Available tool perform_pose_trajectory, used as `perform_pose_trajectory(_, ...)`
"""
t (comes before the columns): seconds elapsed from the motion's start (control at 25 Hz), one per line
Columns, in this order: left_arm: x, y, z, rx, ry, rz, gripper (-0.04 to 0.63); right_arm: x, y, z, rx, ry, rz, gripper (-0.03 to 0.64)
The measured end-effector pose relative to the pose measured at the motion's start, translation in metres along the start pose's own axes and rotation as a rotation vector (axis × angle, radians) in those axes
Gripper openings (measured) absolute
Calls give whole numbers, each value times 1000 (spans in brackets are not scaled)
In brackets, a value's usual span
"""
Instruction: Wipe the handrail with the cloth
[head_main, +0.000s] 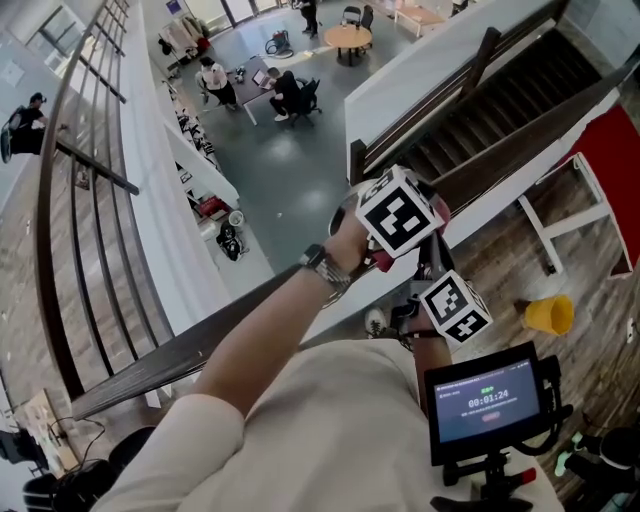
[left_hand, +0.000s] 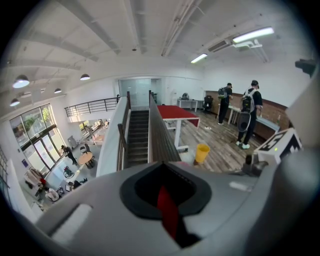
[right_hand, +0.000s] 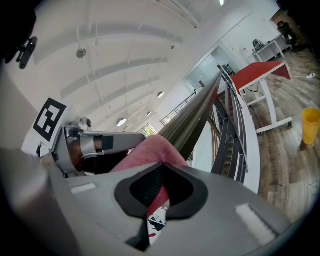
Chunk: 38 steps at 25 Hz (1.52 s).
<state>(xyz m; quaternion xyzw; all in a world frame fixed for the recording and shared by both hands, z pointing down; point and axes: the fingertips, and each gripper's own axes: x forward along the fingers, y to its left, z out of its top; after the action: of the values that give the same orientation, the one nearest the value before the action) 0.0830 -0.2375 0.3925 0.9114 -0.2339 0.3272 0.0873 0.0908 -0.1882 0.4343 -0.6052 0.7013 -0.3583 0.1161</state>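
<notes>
The dark wooden handrail (head_main: 150, 368) runs from the lower left up to both grippers, then on down beside the stairs. In the head view my left gripper (head_main: 400, 215) and right gripper (head_main: 452, 306) sit close together at the rail, with a bit of pink cloth (head_main: 381, 262) between them. The left gripper (left_hand: 161, 166) is shut on a red strip of the cloth (left_hand: 167, 210) and looks along the handrail (left_hand: 160, 142). My right gripper (right_hand: 161, 166) is shut on the pink cloth (right_hand: 150, 152), which bunches against the handrail (right_hand: 195, 115). The left gripper's body (right_hand: 95, 145) lies just beyond it.
A yellow bucket (head_main: 550, 314) stands on the wood floor by a red-topped table (head_main: 612, 165). Stairs (head_main: 480, 120) drop away past the rail. Far below, people sit at a table (head_main: 285, 92). A curved metal railing (head_main: 55, 210) is at left. Two people (left_hand: 248, 112) stand at a counter.
</notes>
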Motion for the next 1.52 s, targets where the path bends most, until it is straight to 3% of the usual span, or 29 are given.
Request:
perform_pose_trajectory(1.08, -56, -10, -46, 2, 8, 23, 5, -28, 42, -50, -18, 33, 17, -6)
perform_pose_trajectory(1.2, -52, -15, -45, 0, -11, -3, 5, -27, 42, -51, -18, 33, 20, -6)
perform_pose_trajectory(1.52, -63, -9, -59, 6, 24, 37, 6, -29, 47, -64, -10, 56, 33, -6)
